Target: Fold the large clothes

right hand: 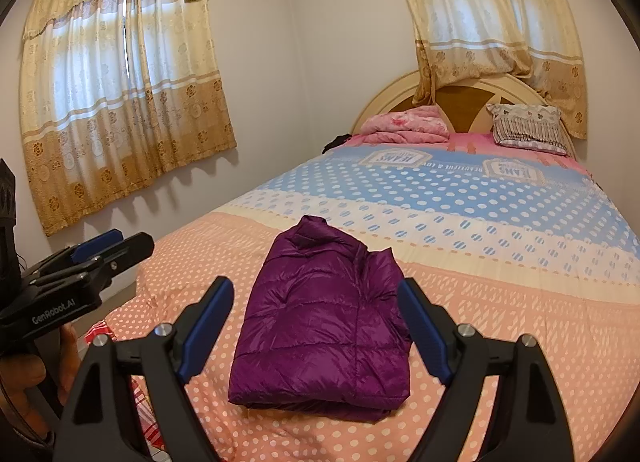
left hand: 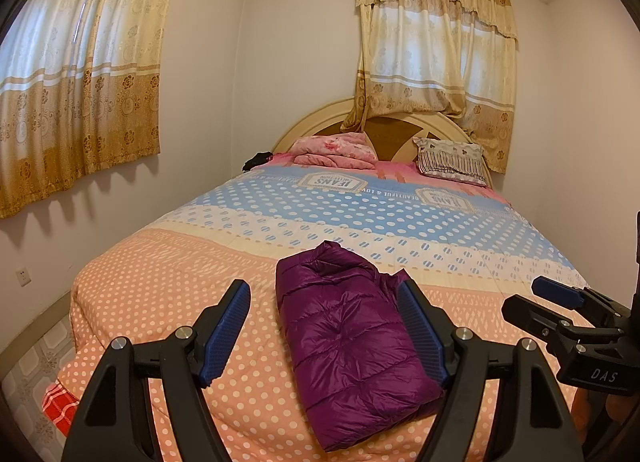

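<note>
A purple quilted down jacket (left hand: pixel 352 342) lies folded into a compact rectangle near the foot of the bed; it also shows in the right wrist view (right hand: pixel 320 326). My left gripper (left hand: pixel 324 302) is open and empty, held above the bed just in front of the jacket. My right gripper (right hand: pixel 314 300) is open and empty, also held above the jacket's near end. The right gripper shows from the side at the right edge of the left wrist view (left hand: pixel 568 302). The left gripper shows at the left edge of the right wrist view (right hand: pixel 104 250). Neither touches the jacket.
The bed's polka-dot quilt (left hand: pixel 168 286) is orange near me and blue farther off. A pink blanket (left hand: pixel 340 149) and a patterned pillow (left hand: pixel 452 161) lie by the headboard (left hand: pixel 316 117). Curtained windows (left hand: pixel 80 61) are on the left and back walls. Tiled floor (left hand: pixel 36 362) lies left of the bed.
</note>
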A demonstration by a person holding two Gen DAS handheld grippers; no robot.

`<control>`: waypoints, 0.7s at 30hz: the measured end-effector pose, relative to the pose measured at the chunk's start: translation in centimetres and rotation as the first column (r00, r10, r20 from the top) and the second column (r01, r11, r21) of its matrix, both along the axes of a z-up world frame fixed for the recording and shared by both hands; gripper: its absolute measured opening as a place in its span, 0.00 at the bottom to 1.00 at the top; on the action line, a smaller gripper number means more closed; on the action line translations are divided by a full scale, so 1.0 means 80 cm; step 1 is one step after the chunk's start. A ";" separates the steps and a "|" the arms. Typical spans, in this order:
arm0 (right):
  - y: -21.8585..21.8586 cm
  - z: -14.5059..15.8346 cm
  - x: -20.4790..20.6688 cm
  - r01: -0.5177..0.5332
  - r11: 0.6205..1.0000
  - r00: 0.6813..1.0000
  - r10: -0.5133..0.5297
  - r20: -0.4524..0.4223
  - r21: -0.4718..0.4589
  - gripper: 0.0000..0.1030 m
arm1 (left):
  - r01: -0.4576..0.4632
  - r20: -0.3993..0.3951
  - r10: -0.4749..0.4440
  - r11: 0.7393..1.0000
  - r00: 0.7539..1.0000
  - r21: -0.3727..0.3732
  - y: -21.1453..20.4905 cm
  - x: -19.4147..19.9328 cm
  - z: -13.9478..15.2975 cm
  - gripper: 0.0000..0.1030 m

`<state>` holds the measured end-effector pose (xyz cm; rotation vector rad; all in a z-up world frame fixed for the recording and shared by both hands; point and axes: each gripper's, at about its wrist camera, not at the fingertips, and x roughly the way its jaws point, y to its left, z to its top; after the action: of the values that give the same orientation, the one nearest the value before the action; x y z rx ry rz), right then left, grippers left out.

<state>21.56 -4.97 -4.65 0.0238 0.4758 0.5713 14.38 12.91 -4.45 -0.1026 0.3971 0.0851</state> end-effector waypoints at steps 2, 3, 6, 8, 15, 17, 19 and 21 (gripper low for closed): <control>0.000 -0.002 -0.001 -0.001 1.000 1.000 0.001 -0.002 -0.001 0.84 | 0.001 -0.003 -0.001 1.000 1.000 0.000 0.001 0.000 -0.001 0.74; 0.000 -0.002 -0.001 -0.001 1.000 1.000 0.001 -0.002 -0.001 0.84 | 0.002 -0.003 -0.002 1.000 1.000 0.000 0.002 0.000 -0.001 0.74; -0.001 -0.003 -0.001 -0.003 1.000 1.000 0.003 -0.004 0.000 0.84 | 0.003 -0.007 -0.003 1.000 1.000 0.003 0.001 0.001 -0.001 0.74; -0.001 -0.003 -0.002 -0.004 1.000 1.000 0.004 -0.006 -0.001 0.84 | 0.003 -0.009 -0.003 1.000 1.000 0.004 0.000 0.001 -0.002 0.74; -0.001 -0.004 -0.003 -0.004 1.000 1.000 0.004 -0.006 0.001 0.84 | 0.006 -0.010 -0.006 1.000 1.000 -0.003 -0.001 0.002 -0.003 0.74; 0.000 -0.004 -0.002 -0.004 1.000 1.000 0.004 -0.007 -0.001 0.84 | 0.001 -0.015 -0.001 1.000 1.000 -0.005 -0.002 0.003 -0.004 0.74; 0.000 -0.004 -0.002 -0.002 1.000 1.000 0.002 -0.007 0.000 0.84 | 0.003 -0.019 -0.004 1.000 1.000 -0.008 -0.002 0.003 -0.004 0.74; 0.000 -0.004 -0.003 -0.003 1.000 1.000 0.003 -0.009 0.000 0.84 | 0.001 -0.015 -0.001 1.000 1.000 -0.009 -0.002 0.001 -0.004 0.74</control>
<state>21.35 -4.99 -5.01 0.0260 0.4847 0.5747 14.49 12.72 -4.77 -0.1108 0.4126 0.0831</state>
